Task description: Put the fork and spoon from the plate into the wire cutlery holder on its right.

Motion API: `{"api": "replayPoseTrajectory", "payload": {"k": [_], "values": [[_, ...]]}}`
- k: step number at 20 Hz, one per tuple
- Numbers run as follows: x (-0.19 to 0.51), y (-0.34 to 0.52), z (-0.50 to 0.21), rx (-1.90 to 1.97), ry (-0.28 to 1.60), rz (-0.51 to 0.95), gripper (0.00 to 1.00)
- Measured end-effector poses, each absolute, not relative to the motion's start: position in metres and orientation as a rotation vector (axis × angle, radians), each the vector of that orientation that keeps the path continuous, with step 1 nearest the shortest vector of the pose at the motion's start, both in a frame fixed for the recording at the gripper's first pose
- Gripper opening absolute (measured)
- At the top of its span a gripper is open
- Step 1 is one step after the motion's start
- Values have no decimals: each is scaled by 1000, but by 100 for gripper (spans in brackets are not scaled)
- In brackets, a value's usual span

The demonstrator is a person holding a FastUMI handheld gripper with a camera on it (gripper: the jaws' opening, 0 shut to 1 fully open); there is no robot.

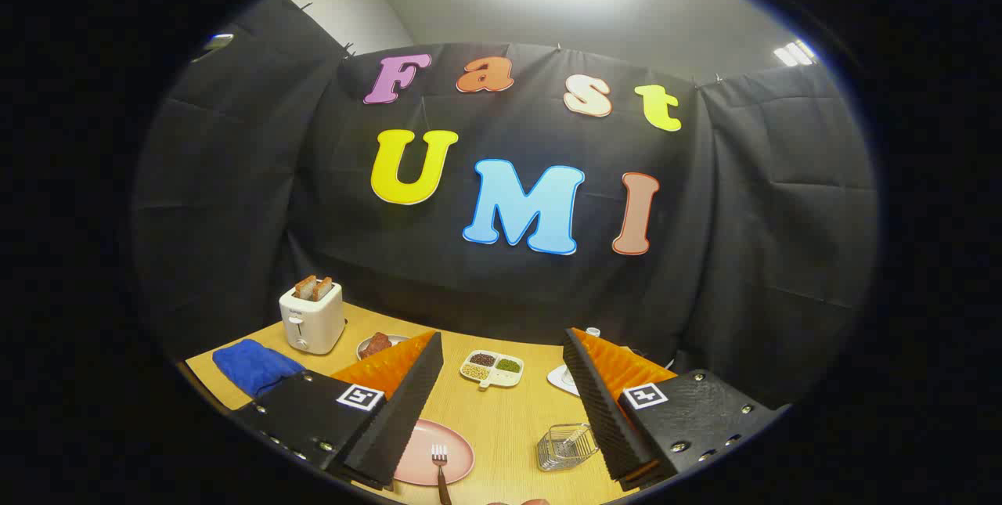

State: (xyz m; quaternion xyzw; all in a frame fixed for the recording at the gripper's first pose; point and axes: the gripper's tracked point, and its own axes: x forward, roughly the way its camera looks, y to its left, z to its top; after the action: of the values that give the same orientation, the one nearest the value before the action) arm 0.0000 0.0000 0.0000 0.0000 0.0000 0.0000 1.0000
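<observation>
A pink plate (450,442) lies on the wooden table between my fingers, close to the left one. A fork (441,466) rests on its near right part, tines pointing away from me. To the plate's right stands the wire cutlery holder (565,446), just inside the right finger, with what looks like a utensil leaning in it. My gripper (501,423) hovers above the table, open, with nothing between its fingers. The spoon cannot be made out clearly.
Beyond the fingers sits a white divided dish (491,369) of beans. A white toaster (313,319) with toast, a blue cloth (254,366) and a small plate with brown food (377,344) stand at the far left. A white dish (565,378) lies behind the right finger.
</observation>
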Motion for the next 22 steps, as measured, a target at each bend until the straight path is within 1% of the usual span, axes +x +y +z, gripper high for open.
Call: {"api": "replayPoseTrajectory", "payload": {"k": [9, 22], "values": [[-4, -1, -20, 26, 51, -12, 95], [4, 2, -22, 41, 77, -1, 95]]}}
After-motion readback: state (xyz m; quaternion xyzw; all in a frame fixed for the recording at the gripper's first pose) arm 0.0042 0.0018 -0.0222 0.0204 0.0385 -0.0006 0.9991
